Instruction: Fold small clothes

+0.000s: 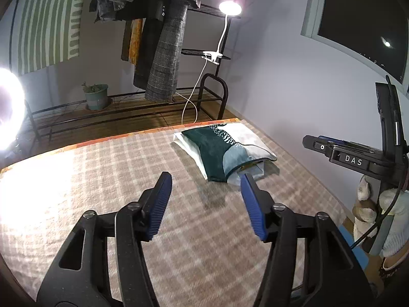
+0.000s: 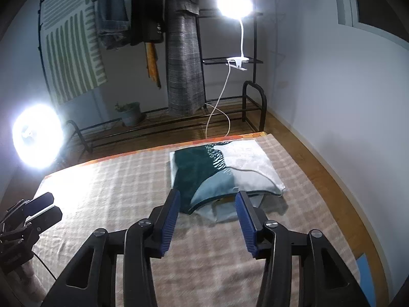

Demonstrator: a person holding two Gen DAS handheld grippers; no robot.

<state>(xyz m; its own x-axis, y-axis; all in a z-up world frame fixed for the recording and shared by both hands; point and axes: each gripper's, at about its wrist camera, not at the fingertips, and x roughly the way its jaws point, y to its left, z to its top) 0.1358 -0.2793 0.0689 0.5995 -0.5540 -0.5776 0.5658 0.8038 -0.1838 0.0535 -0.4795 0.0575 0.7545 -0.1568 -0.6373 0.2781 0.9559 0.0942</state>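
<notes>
A folded green, teal and white garment (image 1: 225, 148) lies on the checked blanket (image 1: 102, 179) at the far right, on top of other folded pale cloth. It also shows in the right wrist view (image 2: 219, 174). My left gripper (image 1: 205, 179) is open and empty, hovering above the blanket just short of the pile's near edge. My right gripper (image 2: 207, 197) is open and empty, its fingertips at the near edge of the pile. The right gripper's body (image 1: 352, 158) shows at the right of the left wrist view; the left gripper (image 2: 38, 209) shows at the left of the right wrist view.
A black clothes rack (image 2: 225, 107) with hanging clothes and a clip lamp (image 2: 235, 2) stands behind the bed. A bright ring light (image 2: 35, 138) is at the left. A potted plant (image 2: 130, 113) sits on the rack's lower shelf. The wall is close on the right.
</notes>
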